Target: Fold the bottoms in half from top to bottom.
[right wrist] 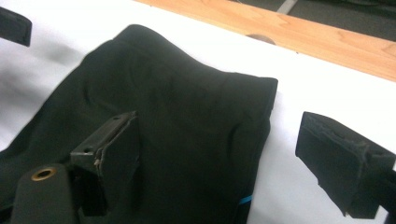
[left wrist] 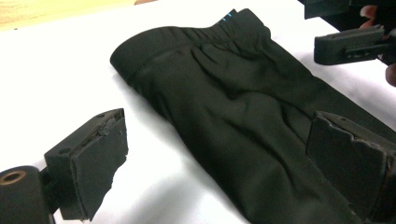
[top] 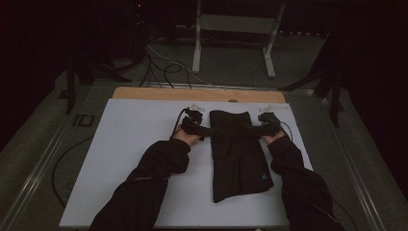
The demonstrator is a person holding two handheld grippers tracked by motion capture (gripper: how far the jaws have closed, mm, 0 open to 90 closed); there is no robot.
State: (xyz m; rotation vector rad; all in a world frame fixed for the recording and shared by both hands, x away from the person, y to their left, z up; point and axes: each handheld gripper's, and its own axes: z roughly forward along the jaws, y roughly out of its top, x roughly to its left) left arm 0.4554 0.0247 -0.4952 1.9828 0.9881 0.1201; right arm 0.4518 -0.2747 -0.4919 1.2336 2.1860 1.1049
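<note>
Both grippers stand with their jaws apart, one at each long edge of a folded pair of black shorts (top: 238, 154) that lies lengthwise on the white board (top: 125, 159), toward its right half. Left gripper (top: 195, 126) comes in over the board at the garment's left edge, near its far end, and in the left gripper view (left wrist: 219, 163) one of its jaws hangs over bare white board while the other is over the dark cloth, nothing pinched between them. Right gripper (top: 267, 126) mirrors it at the right edge; in the right gripper view (right wrist: 219, 163) one jaw is above the fabric and the other above the white surface just past the hem, again with nothing clamped. Whether either pad actually touches the cloth cannot be told. From the high view the person's dark sleeves (top: 154, 178) reach in from the near edge on both sides of the shorts, whose near end carries a small blue mark (top: 264, 176) close to the right forearm. Gathered elastic at the waistband (left wrist: 205, 37) shows in the left gripper view. Beyond the far end of the garment runs the bare wooden edge of the table (top: 159, 93), and farther off, on the dim floor, stand cables (top: 163, 67) and a white metal frame (top: 235, 29).
</note>
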